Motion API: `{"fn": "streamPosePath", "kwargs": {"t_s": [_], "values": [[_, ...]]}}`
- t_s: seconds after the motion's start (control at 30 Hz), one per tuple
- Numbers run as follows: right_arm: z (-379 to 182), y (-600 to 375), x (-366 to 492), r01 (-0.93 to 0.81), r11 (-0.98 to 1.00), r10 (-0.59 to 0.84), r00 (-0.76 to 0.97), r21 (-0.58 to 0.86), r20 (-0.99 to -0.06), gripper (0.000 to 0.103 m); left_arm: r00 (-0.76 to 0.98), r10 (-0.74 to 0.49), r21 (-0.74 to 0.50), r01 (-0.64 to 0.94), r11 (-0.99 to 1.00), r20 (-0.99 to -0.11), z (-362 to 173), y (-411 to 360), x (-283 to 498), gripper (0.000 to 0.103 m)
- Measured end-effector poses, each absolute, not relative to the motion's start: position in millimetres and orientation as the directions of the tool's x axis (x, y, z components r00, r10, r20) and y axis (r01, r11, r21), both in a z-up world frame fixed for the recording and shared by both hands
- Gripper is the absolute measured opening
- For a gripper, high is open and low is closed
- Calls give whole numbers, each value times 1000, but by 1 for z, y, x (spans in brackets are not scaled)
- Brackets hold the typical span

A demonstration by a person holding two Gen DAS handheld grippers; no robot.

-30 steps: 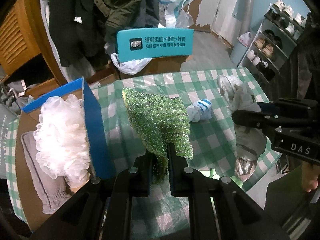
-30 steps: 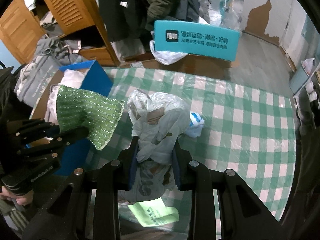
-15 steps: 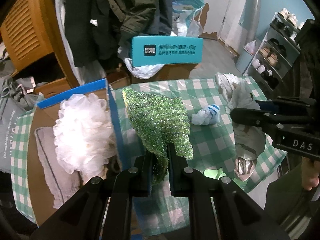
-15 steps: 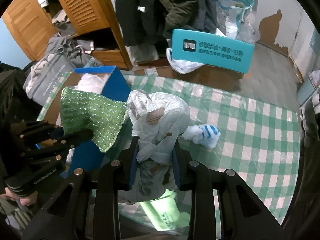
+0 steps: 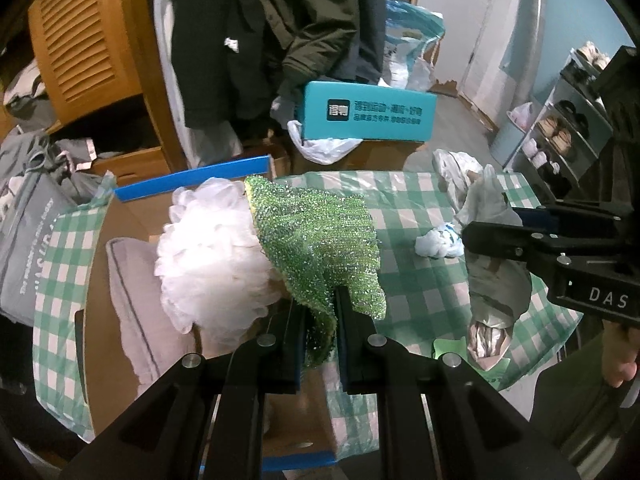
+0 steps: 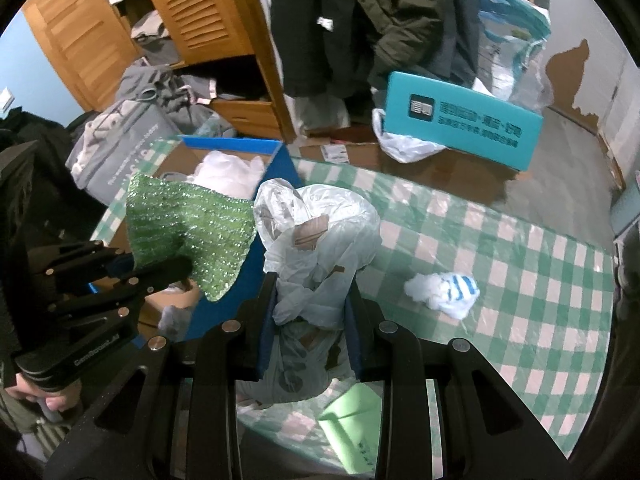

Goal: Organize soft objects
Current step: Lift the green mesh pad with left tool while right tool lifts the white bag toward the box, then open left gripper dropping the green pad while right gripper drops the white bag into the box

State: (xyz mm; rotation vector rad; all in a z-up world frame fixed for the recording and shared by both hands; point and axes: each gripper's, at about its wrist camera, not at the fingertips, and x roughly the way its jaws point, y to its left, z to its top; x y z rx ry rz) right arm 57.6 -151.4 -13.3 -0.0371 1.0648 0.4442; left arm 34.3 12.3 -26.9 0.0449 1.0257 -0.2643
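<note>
My left gripper (image 5: 320, 308) is shut on a glittery green scouring cloth (image 5: 320, 240) and holds it over the open blue-edged cardboard box (image 5: 192, 182). The box holds a white mesh bath pouf (image 5: 212, 256) and a grey cloth (image 5: 140, 312). My right gripper (image 6: 314, 300) is shut on a crumpled white plastic bag (image 6: 320, 240), held above the table beside the box; the bag also shows in the left wrist view (image 5: 496, 276). A small white and blue striped wad (image 6: 444, 288) lies on the green checked tablecloth (image 6: 520, 272).
A teal box with print (image 6: 460, 120) stands on cartons behind the table. Dark coats (image 6: 360, 20) hang by a wooden cupboard (image 6: 192, 12). A grey bag (image 6: 116, 136) sits left of the box. A shoe rack (image 5: 568, 132) stands far right. A green paper (image 6: 352, 420) lies at the table's near edge.
My left gripper has carried the green cloth leftward, from over the table to over the box and pouf. The right gripper with the bag has shifted slightly towards the box.
</note>
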Motion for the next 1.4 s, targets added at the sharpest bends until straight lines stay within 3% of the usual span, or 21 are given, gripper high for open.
{"fn": "streamPosePath", "kwargs": {"t_s": [0.73, 1.2, 1.33, 1.4], "values": [[-16, -63, 66, -473, 851, 414, 332, 230, -848, 28, 519, -114, -79, 89, 993, -847, -29, 91, 20, 13], [-40, -14, 65, -518, 830, 394, 279, 208, -876, 28, 488, -65, -57, 29, 998, -870, -48, 117, 18, 13], [-44, -9, 65, -516, 833, 381, 272, 200, -884, 32, 484, -47, -43, 20, 999, -874, -51, 119, 19, 14], [-44, -8, 65, -510, 838, 374, 275, 195, -886, 33, 478, -40, -40, 10, 999, -877, -52, 121, 20, 21]]}}
